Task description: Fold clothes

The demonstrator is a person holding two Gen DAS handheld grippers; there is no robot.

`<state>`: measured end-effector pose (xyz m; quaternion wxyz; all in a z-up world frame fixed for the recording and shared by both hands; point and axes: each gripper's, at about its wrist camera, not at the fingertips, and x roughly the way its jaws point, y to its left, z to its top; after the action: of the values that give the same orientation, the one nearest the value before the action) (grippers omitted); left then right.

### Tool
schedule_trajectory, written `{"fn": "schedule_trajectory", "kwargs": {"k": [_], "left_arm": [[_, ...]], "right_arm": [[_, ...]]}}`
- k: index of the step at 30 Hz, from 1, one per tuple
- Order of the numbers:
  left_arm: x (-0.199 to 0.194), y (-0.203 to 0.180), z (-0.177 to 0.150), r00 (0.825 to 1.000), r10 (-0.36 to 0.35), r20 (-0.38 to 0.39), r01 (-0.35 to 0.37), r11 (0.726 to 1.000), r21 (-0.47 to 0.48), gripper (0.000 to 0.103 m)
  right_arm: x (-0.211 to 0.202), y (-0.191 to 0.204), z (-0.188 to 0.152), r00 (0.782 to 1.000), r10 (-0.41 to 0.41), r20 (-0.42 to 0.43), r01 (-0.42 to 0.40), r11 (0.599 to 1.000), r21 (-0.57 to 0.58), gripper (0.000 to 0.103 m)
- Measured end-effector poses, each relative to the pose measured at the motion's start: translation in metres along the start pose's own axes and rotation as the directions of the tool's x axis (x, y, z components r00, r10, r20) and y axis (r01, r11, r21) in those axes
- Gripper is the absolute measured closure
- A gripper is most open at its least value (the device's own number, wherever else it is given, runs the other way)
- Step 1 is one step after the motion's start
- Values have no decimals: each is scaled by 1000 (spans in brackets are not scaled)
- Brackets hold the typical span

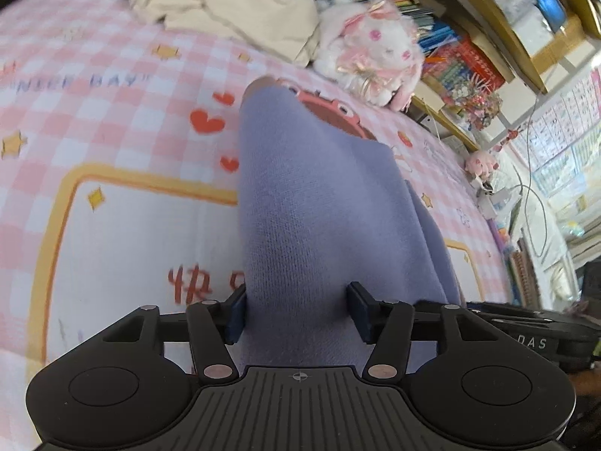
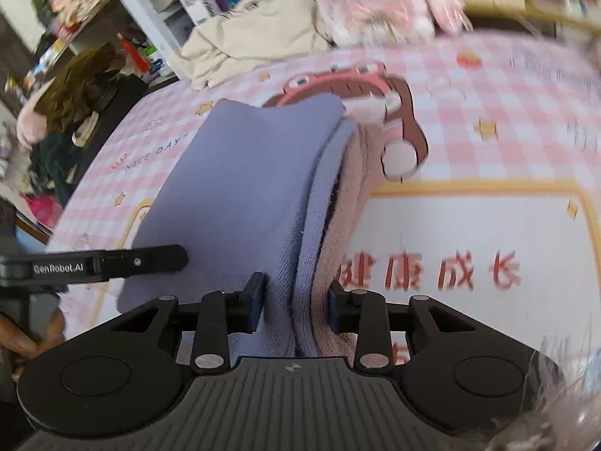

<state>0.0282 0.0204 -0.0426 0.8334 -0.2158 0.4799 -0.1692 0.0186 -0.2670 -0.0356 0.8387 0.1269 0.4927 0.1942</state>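
Together, the left claw and right claw are pinching the lilac garment above the bed, mid-fold; next, lowering it evenly.

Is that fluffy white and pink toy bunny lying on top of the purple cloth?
No, the fluffy white and pink plush bunny sits apart at the far edge of the pink checked blanket, beyond the purple knit garment.

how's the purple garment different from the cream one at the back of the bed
The purple garment is held between the fingers of both grippers, left and right; the cream garment lies untouched. The purple one is doubled into neat layers with a pinkish layer showing at its edge; the cream one sits in a crumpled heap. The purple one is in the middle of the checked bedspread, the cream one beside the plush rabbit. Both are soft fabric.
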Motion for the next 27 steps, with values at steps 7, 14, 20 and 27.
{"fn": "schedule_trajectory", "kwargs": {"k": [7, 14, 20, 27], "left_arm": [[8, 16, 1, 997, -72, -1, 71, 991, -112, 39], [9, 7, -1, 999, -39, 20, 41, 993, -115, 51], [-6, -25, -5, 995, 22, 93, -27, 998, 53, 56], [2, -7, -7, 1000, -20, 24, 21, 999, -48, 52]], "right_arm": [[14, -30, 4, 996, 90, -28, -83, 974, 210, 51], [18, -28, 7, 993, 122, 4, -121, 977, 176, 66], [-4, 9, 0, 993, 13, 121, 1, 993, -116, 71], [1, -4, 1, 998, 17, 67, -14, 999, -44, 67]]}}
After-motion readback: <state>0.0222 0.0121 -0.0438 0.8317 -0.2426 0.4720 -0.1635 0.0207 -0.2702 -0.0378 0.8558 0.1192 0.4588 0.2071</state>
